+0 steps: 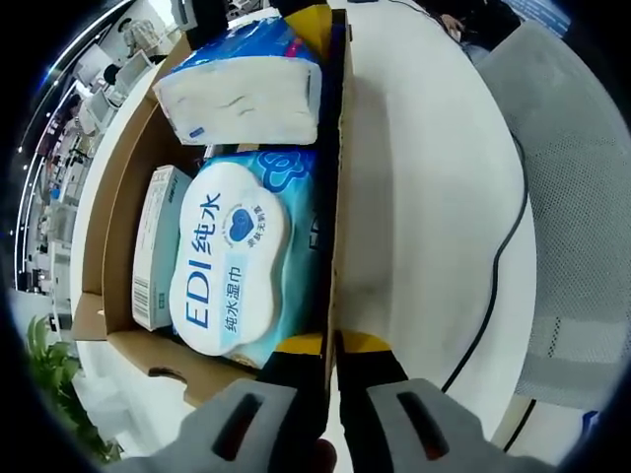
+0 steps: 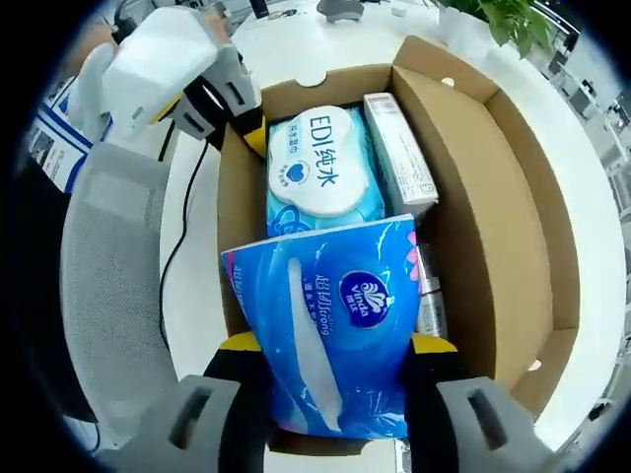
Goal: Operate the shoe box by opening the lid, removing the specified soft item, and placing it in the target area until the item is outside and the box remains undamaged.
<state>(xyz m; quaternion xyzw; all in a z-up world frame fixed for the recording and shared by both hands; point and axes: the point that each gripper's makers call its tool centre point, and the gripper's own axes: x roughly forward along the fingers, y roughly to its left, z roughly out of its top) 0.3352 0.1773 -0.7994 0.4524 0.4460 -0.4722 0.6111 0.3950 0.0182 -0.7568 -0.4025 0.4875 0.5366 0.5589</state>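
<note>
In the right gripper view, we see the right hand-held gripper (image 2: 330, 370) clamped on a blue plastic pack of soft tissues (image 2: 330, 325), one jaw on each side of the pack. The pack sits tilted at the near end of the open brown cardboard shoe box (image 2: 493, 197), partly above its rim. Beyond it inside the box lie a light-blue wet-wipes pack with a white lid (image 2: 320, 163) and, beside that, a narrow white carton (image 2: 399, 153).

In the left gripper view, the left hand-held gripper (image 1: 330, 360) pinches the box's side wall (image 1: 333, 197), jaws nearly closed on the cardboard edge. The same gripper appears in the right gripper view at the box's far corner.

The box rests on a white table (image 1: 424, 187). A black cable (image 1: 498, 266) runs across the table, near a grey mesh chair back (image 1: 577, 197).
</note>
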